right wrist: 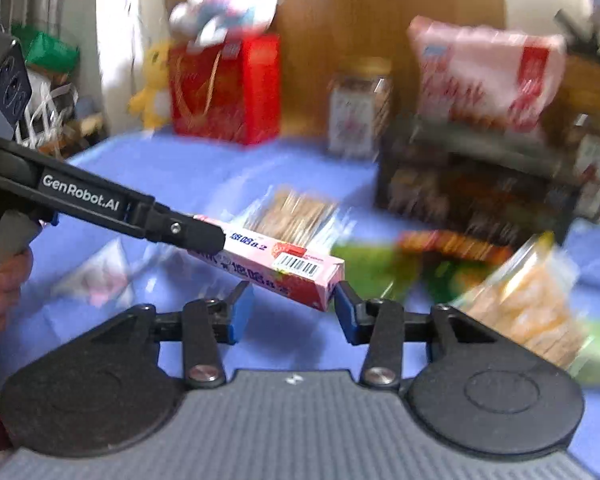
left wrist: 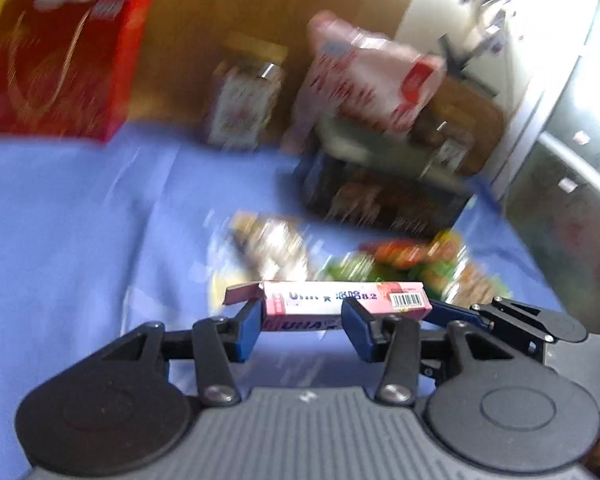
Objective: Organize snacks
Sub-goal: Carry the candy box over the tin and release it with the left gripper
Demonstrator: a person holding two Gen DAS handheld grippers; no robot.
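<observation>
My left gripper [left wrist: 300,322] is shut on a long pink candy box [left wrist: 336,304] with a barcode, held crosswise above the blue cloth. The same box [right wrist: 284,264] shows in the right wrist view, gripped by the left gripper's black fingers [right wrist: 192,236] coming in from the left. My right gripper [right wrist: 294,314] is open, its blue pads either side of the box's free end; the right pad [right wrist: 342,300] is at the box's end. The right gripper [left wrist: 500,316] shows at the right of the left wrist view. A dark basket [right wrist: 480,196] holds snacks.
On the blue cloth [left wrist: 80,240] lie blurred snack packets: clear biscuit packs [right wrist: 296,216], a green and orange bag [right wrist: 432,256], a pack [right wrist: 532,312] at right. A red gift box [right wrist: 228,88], a jar [right wrist: 356,108] and a pink bag [right wrist: 484,76] stand behind.
</observation>
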